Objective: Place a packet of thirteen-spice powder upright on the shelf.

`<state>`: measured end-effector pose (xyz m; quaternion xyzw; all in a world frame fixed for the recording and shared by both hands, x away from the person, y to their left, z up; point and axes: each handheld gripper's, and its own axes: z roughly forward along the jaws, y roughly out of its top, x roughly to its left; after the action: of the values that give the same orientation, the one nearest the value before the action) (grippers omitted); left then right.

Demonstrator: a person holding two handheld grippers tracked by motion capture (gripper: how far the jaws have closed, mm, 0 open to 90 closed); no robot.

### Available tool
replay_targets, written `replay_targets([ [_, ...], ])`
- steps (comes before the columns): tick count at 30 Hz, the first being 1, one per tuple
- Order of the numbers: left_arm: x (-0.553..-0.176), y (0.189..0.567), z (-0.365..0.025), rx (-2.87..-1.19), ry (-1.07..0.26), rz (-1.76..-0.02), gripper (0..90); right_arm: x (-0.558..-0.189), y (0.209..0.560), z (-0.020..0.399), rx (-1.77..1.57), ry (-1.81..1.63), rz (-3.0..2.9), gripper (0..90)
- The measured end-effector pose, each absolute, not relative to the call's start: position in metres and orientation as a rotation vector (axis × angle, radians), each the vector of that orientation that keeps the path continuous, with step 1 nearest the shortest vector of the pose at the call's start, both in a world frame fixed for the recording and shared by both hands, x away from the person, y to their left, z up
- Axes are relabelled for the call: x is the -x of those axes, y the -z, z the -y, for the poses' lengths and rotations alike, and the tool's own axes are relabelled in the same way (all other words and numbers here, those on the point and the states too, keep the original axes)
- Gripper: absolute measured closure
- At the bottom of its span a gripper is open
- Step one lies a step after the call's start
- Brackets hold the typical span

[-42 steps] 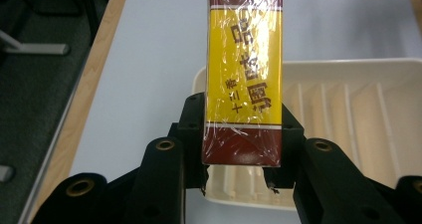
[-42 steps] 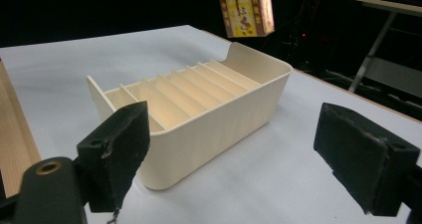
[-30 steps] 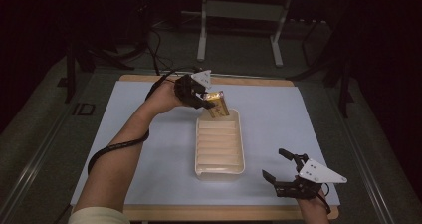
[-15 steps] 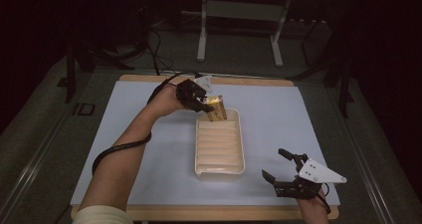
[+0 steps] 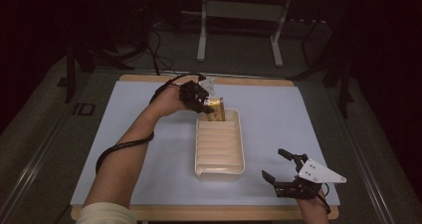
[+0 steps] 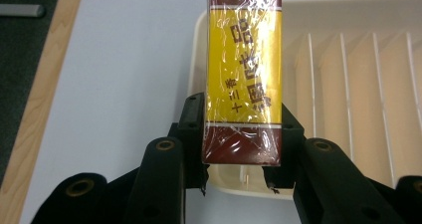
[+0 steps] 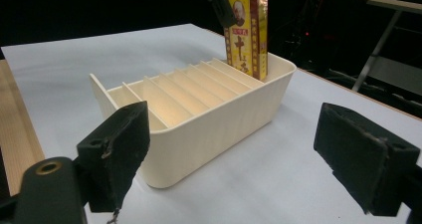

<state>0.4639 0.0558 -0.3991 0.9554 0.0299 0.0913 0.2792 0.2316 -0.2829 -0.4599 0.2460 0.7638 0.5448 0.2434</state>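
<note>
A yellow-and-maroon box (image 6: 244, 79) is pinched between the fingers of the left gripper (image 5: 201, 100) and is held upright in the far end compartment of the cream divided tray (image 5: 220, 170), just above the frame's centre. The right gripper (image 5: 278, 167) is seen at lower right over the desk (image 5: 308, 119), fingers spread, nothing between them
</note>
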Motion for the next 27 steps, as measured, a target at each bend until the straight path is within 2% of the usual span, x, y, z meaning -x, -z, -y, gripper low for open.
replay_targets([
  [27, -0.477, 0.432, -0.035, -2.64, -0.141, -0.079, 67.2, -0.232, 0.46, 0.284, -0.675, -1.495, -2.09, 14.5],
])
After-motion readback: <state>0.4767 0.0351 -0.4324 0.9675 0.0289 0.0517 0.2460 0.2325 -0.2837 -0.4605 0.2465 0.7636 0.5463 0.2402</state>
